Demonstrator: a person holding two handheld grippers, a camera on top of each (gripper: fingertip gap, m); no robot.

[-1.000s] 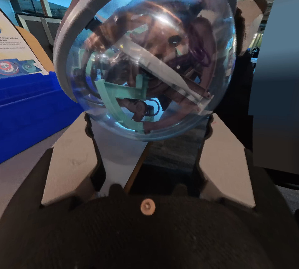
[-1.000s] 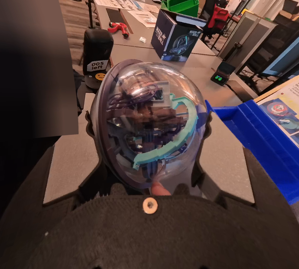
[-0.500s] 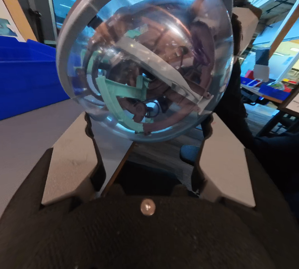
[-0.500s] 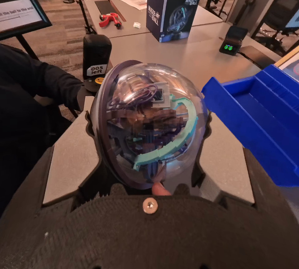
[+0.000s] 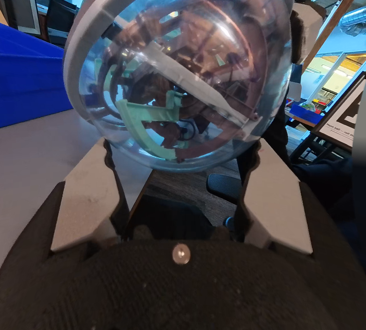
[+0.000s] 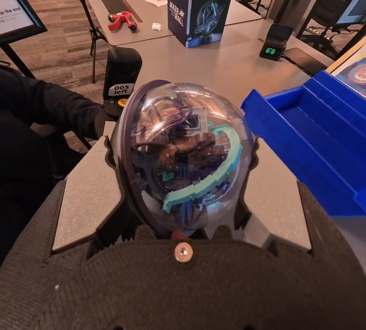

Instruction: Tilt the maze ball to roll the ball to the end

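Note:
The maze ball (image 5: 178,66) is a clear sphere with a grey-purple equator ring and brown, mint-green and purple tracks inside. It is held in the air above the edge of the grey table (image 6: 198,62). My left gripper (image 5: 182,152) is shut on its lower part, with one fingertip on each side. My right gripper (image 6: 182,152) is shut on the maze ball (image 6: 182,154) from the opposite side. Each gripper shows behind the sphere in the other's view: the left gripper (image 6: 122,74) and the right gripper (image 5: 309,15). I cannot make out the small ball inside.
A blue bin (image 6: 309,142) lies on the table to the right; it also shows in the left wrist view (image 5: 29,74). Farther back are the maze ball's dark box (image 6: 200,9), a red tool (image 6: 121,21) and a small black device (image 6: 275,45). A framed sign (image 6: 13,9) stands at the left, and a person's dark sleeve (image 6: 39,102) is near it.
Both grippers have swung together with the maze ball, turning it. The blue bin has slid left in the left wrist view and the table shows more in the right one. Both grips are unchanged.

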